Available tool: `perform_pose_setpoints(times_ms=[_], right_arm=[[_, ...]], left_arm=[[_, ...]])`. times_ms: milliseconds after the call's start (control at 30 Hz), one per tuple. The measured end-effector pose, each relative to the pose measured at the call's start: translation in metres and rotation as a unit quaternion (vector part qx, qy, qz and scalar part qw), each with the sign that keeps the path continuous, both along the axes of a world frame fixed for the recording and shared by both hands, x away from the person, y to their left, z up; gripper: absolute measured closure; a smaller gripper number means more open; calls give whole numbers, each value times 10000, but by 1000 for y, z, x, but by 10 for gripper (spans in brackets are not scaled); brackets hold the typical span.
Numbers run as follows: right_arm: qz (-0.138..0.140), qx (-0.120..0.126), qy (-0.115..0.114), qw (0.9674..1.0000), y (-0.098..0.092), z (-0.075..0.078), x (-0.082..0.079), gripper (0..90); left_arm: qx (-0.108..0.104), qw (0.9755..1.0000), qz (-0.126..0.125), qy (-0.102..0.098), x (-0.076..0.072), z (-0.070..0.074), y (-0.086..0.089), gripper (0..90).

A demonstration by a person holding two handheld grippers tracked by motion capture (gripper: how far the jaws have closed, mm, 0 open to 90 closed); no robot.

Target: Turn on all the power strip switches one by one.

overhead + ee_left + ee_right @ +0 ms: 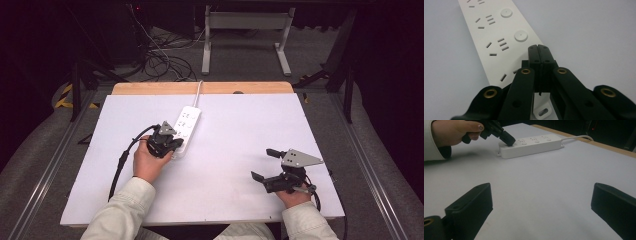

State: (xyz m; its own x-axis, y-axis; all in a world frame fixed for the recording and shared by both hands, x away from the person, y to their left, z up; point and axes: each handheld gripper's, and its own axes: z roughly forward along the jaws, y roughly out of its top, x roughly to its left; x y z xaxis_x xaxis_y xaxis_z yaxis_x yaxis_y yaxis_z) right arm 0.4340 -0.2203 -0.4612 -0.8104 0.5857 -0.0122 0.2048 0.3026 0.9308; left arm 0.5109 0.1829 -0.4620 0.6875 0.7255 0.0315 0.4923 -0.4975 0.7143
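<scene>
White tabletop (240,150): left claw (539,48) clenched, tips on power strip (496,37); right claw (541,205) gapes empty.

Left claw (539,48) closed, right claw (541,202) wide apart.

A white sheet (240,165) covers the wooden desk (150,88). Beyond its far edge, black cables (160,60) tangle on grey carpet beside a white metal frame (245,22).

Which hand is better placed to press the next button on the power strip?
Left. The left gripper, shut, rests its tip on the power strip. The right gripper sits open, apart from it.
</scene>
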Motion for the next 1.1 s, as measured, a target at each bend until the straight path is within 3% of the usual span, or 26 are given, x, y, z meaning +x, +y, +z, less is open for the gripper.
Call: perform_pose_setpoints(times_ms=[533, 667, 767, 833, 933, 967, 1000, 1033, 1067, 1100], right_arm=[[10, -10, 28, 10000, 0, 0, 0, 42], [1, 0, 14, 10000, -1, 0, 0, 42], [-6, 31, 23, 10000, -3, 0, 1, 42], [-13, 29, 30, 10000, -3, 0, 1, 42], [-6, 50, 43, 10000, -2, 0, 1, 42], [5, 55, 40, 10000, -2, 0, 1, 42], [5, 55, 40, 10000, -2, 0, 1, 42], [3, 56, 44, 10000, -2, 0, 1, 42], [0, 55, 40, 10000, -2, 0, 1, 42], [0, 55, 40, 10000, -2, 0, 1, 42]], left_arm=[[461, 9989, 3, 59, 1, 6, -11, 900], [260, 9995, -58, 146, 5, 8, -5, 900], [266, 9994, -213, -62, 3, 14, -7, 900], [186, 9994, -283, -58, 4, 20, -8, 900], [26, 9993, -342, -130, 4, 26, -10, 900], [-165, 9993, -270, -206, 3, 29, -11, 900], [-165, 9993, -270, -206, 3, 29, -11, 900], [-259, 9996, -141, -28, 5, 30, -11, 900], [-420, 9991, -73, 35, 7, 33, -10, 900], [-420, 9991, -73, 35, 7, 33, -10, 900]])
